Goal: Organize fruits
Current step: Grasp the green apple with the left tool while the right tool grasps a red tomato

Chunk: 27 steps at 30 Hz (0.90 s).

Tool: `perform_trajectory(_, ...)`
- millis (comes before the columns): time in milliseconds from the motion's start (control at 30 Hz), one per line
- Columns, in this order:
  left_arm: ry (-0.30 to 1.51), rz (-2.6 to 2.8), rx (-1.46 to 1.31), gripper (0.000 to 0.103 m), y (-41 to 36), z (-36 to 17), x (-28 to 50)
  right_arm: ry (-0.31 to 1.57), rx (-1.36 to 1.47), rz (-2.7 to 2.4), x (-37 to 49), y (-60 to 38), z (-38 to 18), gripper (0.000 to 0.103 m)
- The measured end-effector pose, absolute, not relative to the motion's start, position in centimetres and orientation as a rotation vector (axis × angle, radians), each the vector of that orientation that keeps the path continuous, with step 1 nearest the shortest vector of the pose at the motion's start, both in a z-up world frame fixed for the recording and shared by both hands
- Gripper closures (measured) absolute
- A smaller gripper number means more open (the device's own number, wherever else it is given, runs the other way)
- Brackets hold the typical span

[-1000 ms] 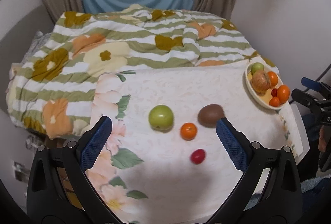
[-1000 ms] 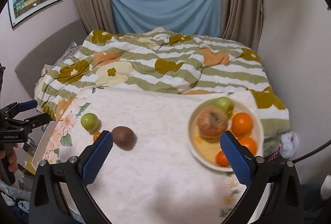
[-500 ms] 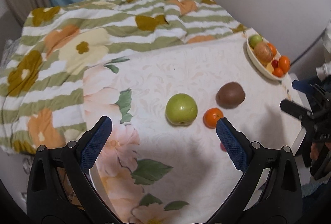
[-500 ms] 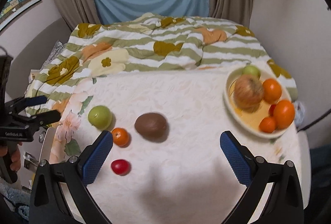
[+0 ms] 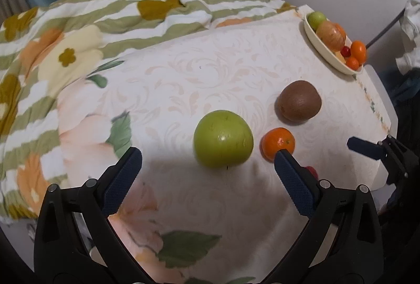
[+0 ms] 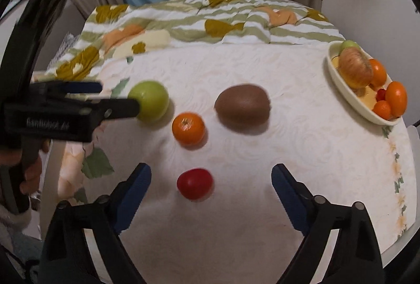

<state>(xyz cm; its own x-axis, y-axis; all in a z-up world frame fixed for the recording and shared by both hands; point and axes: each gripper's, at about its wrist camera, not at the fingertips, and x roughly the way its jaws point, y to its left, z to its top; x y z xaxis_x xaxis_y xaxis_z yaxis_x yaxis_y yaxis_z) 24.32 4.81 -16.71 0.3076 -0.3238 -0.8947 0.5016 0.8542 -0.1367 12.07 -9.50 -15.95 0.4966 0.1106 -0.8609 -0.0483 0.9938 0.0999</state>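
Observation:
A green apple, a small orange, a brown kiwi and a red tomato lie loose on the white tablecloth. My left gripper is open and empty, with the green apple just ahead between its fingers. My right gripper is open and empty, with the tomato between its fingers. The apple, orange and kiwi also show in the right wrist view. The tomato is mostly hidden behind my left gripper's right finger.
A cream bowl holding several fruits stands at the table's far right; it also shows in the left wrist view. A striped floral quilt lies on the bed behind the table. The left gripper's body crosses the right wrist view's left side.
Both grippers have moved forward and down toward the loose fruits. The left one has closed in on the green apple, the right one on the tomato.

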Motion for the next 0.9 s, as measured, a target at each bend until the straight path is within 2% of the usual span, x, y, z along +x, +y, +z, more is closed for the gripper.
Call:
perform_trajectory(100,1.149,-0.572,0.191,0.000,4.1,-17.7,24.7,1.062,0.036,0.096,12.1,-9.0,-16.9,0.024)
perform_trajectory(333,1.178,-0.590,0.223,0.016,2.7,-19.3,25.6,1.091,0.060,0.106,12.4,-9.2,-18.2,0.036)
perform_trajectory(400,1.184,-0.592,0.230,0.023,2.5,-19.6,25.6,1.088,0.060,0.108,12.4,-9.2,-18.3,0.037)
perform_trajectory(467,1.192,-0.595,0.240,0.036,2.3,-19.9,25.5,1.084,0.058,0.111,12.5,-9.0,-18.4,0.037)
perform_trajectory(533,1.182,-0.607,0.247,0.041,2.1,-19.7,25.3,1.084,0.053,0.115,12.4,-8.8,-18.4,0.041)
perform_trajectory(600,1.173,-0.601,0.269,0.041,1.9,-19.7,25.1,1.089,0.048,0.123,12.4,-8.6,-18.6,0.047)
perform_trajectory(833,1.182,-0.587,0.258,0.041,2.4,-19.6,24.9,1.093,0.049,0.143,12.5,-8.3,-18.8,0.059)
perform_trajectory(900,1.187,-0.580,0.244,0.041,2.7,-19.6,24.8,1.095,0.051,0.161,12.4,-8.2,-18.9,0.068)
